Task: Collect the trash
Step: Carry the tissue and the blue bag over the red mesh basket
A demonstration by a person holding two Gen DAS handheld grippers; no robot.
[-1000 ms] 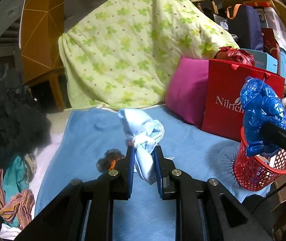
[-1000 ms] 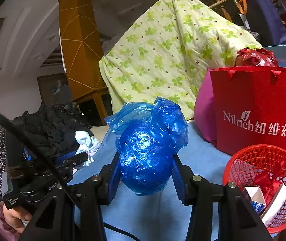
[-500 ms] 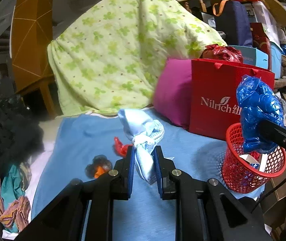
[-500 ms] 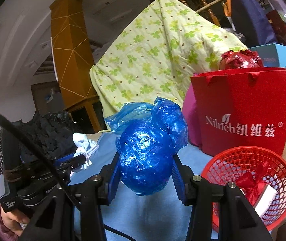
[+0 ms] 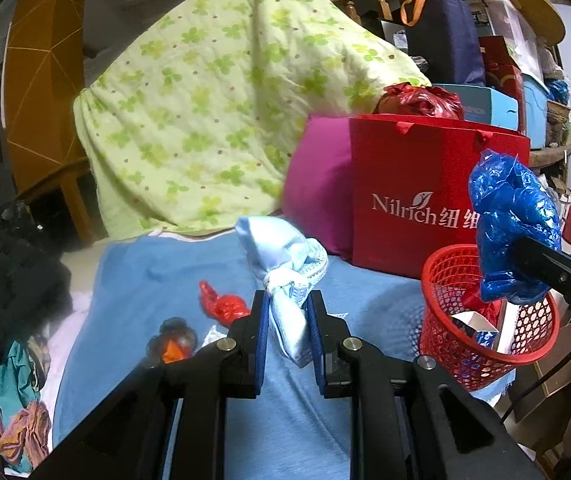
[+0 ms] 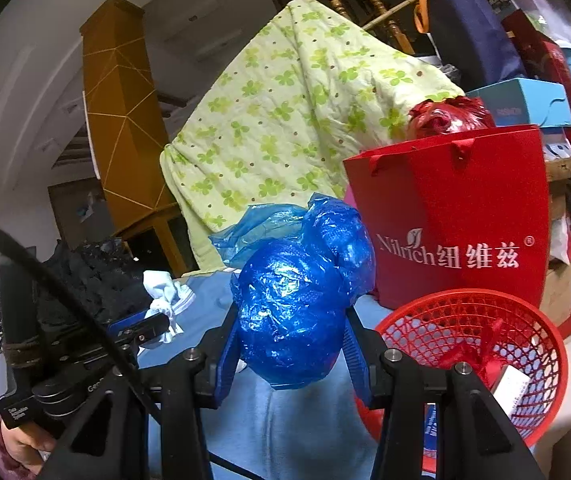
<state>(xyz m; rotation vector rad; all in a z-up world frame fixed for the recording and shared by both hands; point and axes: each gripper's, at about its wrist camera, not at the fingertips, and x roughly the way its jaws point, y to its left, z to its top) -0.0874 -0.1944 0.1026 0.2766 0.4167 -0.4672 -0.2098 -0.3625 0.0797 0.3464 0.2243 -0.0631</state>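
Observation:
My left gripper [image 5: 287, 310] is shut on a knotted pale blue cloth bundle [image 5: 281, 256], held above the blue sheet [image 5: 145, 280]. My right gripper [image 6: 291, 322] is shut on a crumpled blue plastic bag [image 6: 297, 304]; in the left wrist view that blue plastic bag [image 5: 509, 220] hangs over the red mesh basket [image 5: 461, 356]. The red mesh basket [image 6: 533, 360] holds a few scraps and sits at the sheet's right edge. On the sheet lie a red plastic scrap [image 5: 221, 304] and a dark wrapper with orange [image 5: 173, 340].
A red paper bag [image 5: 425, 200], a magenta pillow [image 5: 317, 196] and a green flowered quilt [image 5: 213, 112] stand behind the sheet. Dark and coloured clothes [image 5: 9, 280] pile up at the left. Boxes and bags [image 5: 497, 68] crowd the shelf at the right.
Both grippers have moved right with their loads. The basket now sits closer, the blue bag hangs over it, and the red scrap has come into the left wrist view.

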